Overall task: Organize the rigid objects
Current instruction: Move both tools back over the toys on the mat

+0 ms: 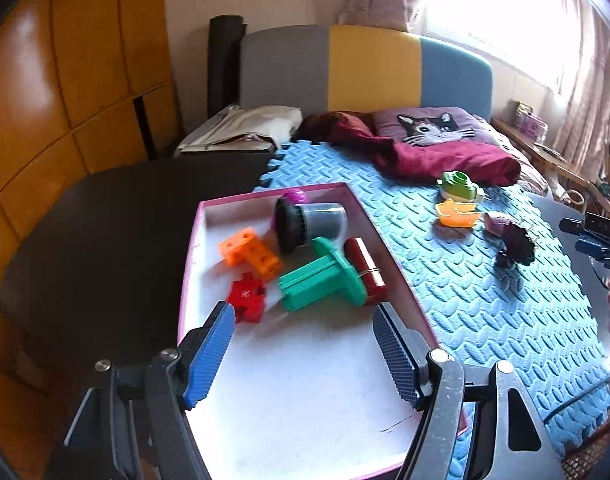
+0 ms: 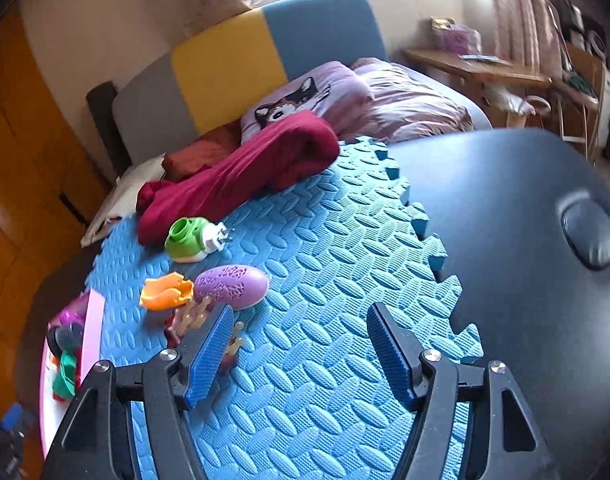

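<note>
Four items remain on foam mat [image 2: 325, 280]. Both grippers, left gripper [image 1: 305, 356] and right gripper [image 2: 297, 356], spread, empty. Risk: right gripper's left finger [image 2: 209, 356] crowds amber hair claw [image 2: 193, 320]; off-centre closing flicks it, or purple egg-shaped case [image 2: 231, 286] rolls away from pink tray [image 1: 193, 264].

My left gripper [image 1: 305, 354] hangs with jaws apart and nothing between them over the near half of the tray [image 1: 209, 216], where the white floor is bare. The far half is crowded: red piece [image 1: 247, 296], orange block [image 1: 249, 254], green spool [image 1: 319, 278], dark jar [image 1: 309, 224], packed close together. The tray's pink rim walls in both sides.

My right gripper [image 2: 299, 354], also parted and empty, is over open blue mat [image 2: 325, 248]. To its left a clawed clip [image 2: 189, 320] lies just beside the left finger [image 2: 209, 356], with the purple egg [image 2: 231, 286], orange piece [image 2: 165, 292] and green toy [image 2: 189, 238] beyond. Rightward, the mat and dark table [image 2: 505, 208] are free.
</note>
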`<state>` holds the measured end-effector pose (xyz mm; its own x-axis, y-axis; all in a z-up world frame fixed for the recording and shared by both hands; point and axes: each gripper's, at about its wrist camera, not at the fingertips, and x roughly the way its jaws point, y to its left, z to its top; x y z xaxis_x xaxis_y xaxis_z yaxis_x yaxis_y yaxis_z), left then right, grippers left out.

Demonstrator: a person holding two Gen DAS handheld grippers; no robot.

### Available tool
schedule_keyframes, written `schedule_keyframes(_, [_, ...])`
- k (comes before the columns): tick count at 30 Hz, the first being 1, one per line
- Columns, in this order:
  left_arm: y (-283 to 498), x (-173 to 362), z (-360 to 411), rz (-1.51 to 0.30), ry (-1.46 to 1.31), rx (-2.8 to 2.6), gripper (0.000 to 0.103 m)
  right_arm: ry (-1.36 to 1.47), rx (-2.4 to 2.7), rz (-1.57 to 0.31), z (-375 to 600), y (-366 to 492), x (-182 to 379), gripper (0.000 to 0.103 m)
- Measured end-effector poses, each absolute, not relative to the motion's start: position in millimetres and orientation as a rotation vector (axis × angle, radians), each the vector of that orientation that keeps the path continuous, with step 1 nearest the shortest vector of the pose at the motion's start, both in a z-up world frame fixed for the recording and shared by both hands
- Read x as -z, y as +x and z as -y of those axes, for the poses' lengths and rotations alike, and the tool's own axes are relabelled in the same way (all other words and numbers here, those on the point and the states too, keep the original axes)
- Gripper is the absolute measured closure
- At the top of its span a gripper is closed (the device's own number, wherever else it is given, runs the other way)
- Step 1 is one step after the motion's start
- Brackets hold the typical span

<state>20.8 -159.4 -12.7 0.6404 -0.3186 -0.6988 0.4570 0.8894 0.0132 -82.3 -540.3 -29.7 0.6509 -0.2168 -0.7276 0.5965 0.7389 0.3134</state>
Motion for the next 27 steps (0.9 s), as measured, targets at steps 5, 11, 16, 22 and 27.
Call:
schedule_keyframes(5, [21, 11, 179, -0.757, 0.219, 0.471, 0.03, 0.588, 0.491, -0.736, 543, -81, 32, 0.033])
schedule_keyframes(11, [27, 10, 204, -0.78, 0.226, 0.513, 0.03, 0.597, 0.49, -0.728, 542, -84, 33, 0.033])
schedule_keyframes(16, [32, 4, 228, -0.781, 0.225, 0.559, 0.03, 0.628, 0.498, -0.732, 547, -86, 35, 0.033])
schedule_keyframes(22, [49, 3, 263, -0.823, 0.197, 0.612, 0.027, 0.692, 0.506, -0.756, 556, -89, 43, 0.033])
schedule_keyframes(27, [67, 8, 297, -0.873, 0.19, 0.65, 0.026, 0.68, 0.499, -0.754, 553, -88, 40, 0.033])
